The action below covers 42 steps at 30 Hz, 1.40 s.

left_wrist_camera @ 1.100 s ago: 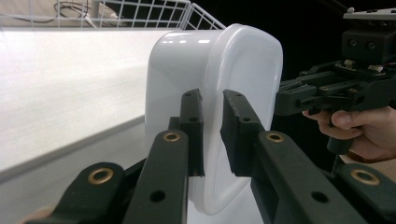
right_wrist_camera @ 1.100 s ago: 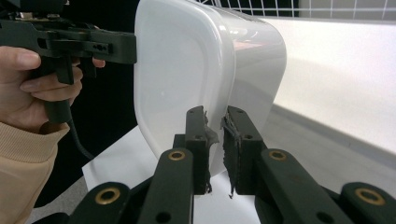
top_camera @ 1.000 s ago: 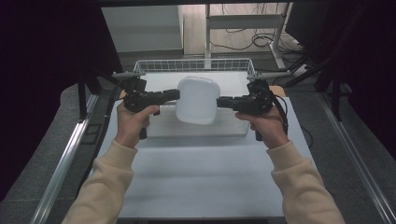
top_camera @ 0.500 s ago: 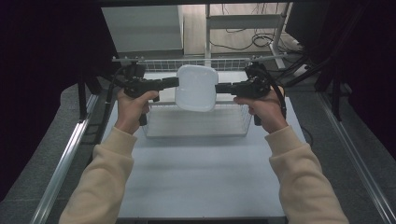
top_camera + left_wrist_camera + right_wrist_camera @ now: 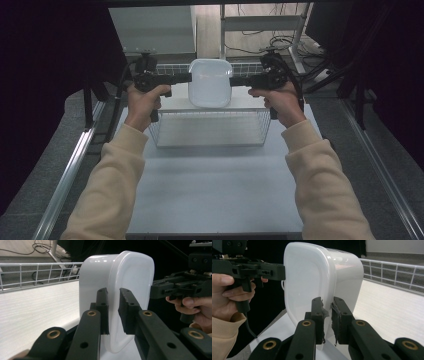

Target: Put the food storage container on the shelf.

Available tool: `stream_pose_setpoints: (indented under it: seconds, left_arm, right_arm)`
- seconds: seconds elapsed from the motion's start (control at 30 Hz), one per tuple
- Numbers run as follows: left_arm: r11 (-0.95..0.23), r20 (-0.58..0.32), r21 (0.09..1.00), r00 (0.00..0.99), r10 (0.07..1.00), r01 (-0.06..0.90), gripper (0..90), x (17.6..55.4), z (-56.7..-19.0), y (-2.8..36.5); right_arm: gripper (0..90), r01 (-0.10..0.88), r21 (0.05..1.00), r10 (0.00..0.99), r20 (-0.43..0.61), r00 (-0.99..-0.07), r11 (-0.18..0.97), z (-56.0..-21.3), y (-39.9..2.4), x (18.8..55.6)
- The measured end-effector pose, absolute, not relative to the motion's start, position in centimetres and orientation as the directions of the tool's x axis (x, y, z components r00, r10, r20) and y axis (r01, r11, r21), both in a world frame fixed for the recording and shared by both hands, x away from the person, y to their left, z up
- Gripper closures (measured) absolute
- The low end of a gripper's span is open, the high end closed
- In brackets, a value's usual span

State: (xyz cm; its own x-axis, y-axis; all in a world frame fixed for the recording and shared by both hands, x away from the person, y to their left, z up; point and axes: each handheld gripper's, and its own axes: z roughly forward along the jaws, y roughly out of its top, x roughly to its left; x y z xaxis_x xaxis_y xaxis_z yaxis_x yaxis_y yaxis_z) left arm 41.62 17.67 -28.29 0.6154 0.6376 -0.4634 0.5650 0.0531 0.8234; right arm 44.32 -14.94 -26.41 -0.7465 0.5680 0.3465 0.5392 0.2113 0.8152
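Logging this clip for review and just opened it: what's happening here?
A person holds a white plastic container up in the air between two handheld grippers. The left gripper and right gripper each pinch its rim on opposite sides. It is tipped on edge, above the far end of a wire basket that stands on the table.
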Motion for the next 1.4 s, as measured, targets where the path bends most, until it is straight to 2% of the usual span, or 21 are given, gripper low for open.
stream_pose_setpoints:
  seconds: [0.4,0.5,0.63,0.83,1.1,1.4]
  left_arm:
    - [0.078,-0.534,0.762,0.555,0.639,0.643,78.8,45.0,-29.9,17.3]
    - [0.090,-0.547,0.754,0.546,0.634,0.651,78.8,45.6,-30.0,17.3]
    - [0.101,-0.557,0.747,0.536,0.634,0.657,78.7,46.1,-30.0,17.3]
    - [0.127,-0.590,0.721,0.508,0.628,0.681,78.2,47.3,-30.0,17.3]
    - [0.168,-0.664,0.640,0.429,0.612,0.750,73.6,49.6,-31.1,17.4]
    - [0.181,-0.693,0.603,0.398,0.601,0.777,69.5,50.7,-32.3,17.2]
  right_arm:
    - [79.2,0.615,0.765,0.593,0.410,-0.693,0.190,-27.8,-14.9,47.8]
    - [79.4,0.641,0.753,0.578,0.459,-0.675,0.151,-28.1,-15.1,48.5]
    - [79.4,0.652,0.745,0.578,0.472,-0.666,0.142,-28.2,-15.1,49.1]
    - [77.9,0.700,0.706,0.596,0.518,-0.614,0.107,-28.1,-14.9,50.5]
    - [71.5,0.809,0.587,0.584,0.648,-0.489,0.026,-29.4,-14.9,52.8]
    - [66.6,0.856,0.516,0.571,0.713,-0.407,-0.034,-30.8,-15.1,54.2]
